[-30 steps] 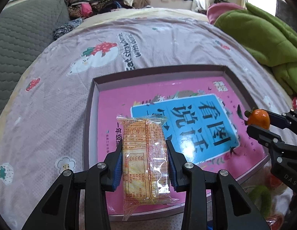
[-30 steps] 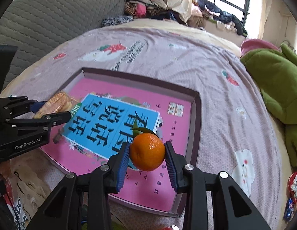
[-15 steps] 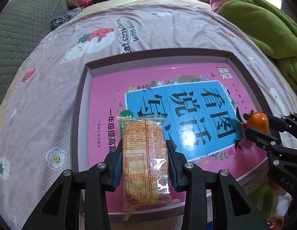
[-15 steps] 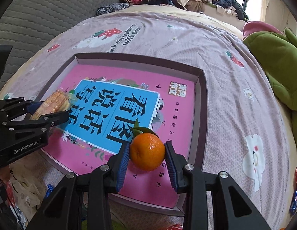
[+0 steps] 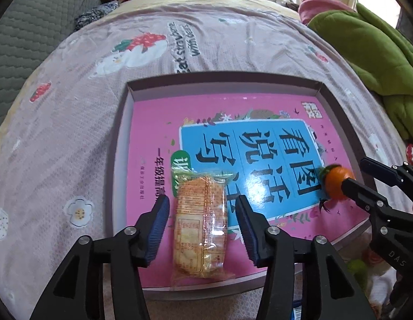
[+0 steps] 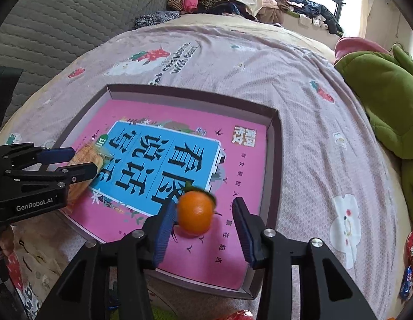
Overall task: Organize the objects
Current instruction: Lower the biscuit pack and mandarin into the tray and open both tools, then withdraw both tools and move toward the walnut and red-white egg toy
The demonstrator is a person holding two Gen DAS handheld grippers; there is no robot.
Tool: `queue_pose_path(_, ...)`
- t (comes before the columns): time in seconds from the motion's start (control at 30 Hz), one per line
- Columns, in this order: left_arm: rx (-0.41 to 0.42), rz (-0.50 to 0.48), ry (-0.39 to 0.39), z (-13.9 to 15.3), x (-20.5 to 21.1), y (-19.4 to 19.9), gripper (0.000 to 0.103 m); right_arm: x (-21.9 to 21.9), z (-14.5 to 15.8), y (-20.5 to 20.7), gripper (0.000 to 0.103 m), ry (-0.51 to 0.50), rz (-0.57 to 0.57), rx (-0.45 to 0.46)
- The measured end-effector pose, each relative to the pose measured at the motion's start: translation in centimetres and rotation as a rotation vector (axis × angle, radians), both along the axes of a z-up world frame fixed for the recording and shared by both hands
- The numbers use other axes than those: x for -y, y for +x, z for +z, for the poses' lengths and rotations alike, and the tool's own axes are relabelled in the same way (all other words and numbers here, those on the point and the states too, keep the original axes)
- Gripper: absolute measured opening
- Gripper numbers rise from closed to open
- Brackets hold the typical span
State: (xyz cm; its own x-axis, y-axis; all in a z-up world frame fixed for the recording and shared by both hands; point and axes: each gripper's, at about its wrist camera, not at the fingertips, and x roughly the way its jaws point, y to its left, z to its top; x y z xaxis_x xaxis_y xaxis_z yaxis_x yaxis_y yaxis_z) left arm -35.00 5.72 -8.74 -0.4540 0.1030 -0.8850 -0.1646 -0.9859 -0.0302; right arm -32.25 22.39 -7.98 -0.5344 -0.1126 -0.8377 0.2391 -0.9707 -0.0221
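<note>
Whereas both jaws pinched their loads half a second ago, the left gripper [image 5: 202, 220] and right gripper [image 6: 203, 222] now stand spread; cracker packet [image 5: 199, 229] and orange [image 6: 195, 212] lie in the box [image 6: 276, 144].

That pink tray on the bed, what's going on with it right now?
A person is working two handheld grippers over the shallow box that holds a pink book. The left gripper has its jaws open around a wrapped cracker pack lying at the near edge. The right gripper is open too, with the tangerine between its jaws, touching the left pad and looking blurred. Both items appear just released.
</note>
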Motion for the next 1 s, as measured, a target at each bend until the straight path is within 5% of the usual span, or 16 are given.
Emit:
queue_pose_path(0.37, -0.082, 0.039, 0.004, 4.7, 0.8, 2.9, 0.056, 0.0, 4.9, 2.4, 0.047, -0.074, 0.017, -0.095)
queue_pose_path(1.0, -0.222, 0.058, 0.081, 12.0, 1.8, 12.8, 0.064, 1.6, 13.3, 12.7, 0.051, -0.102, 0.057, -0.25)
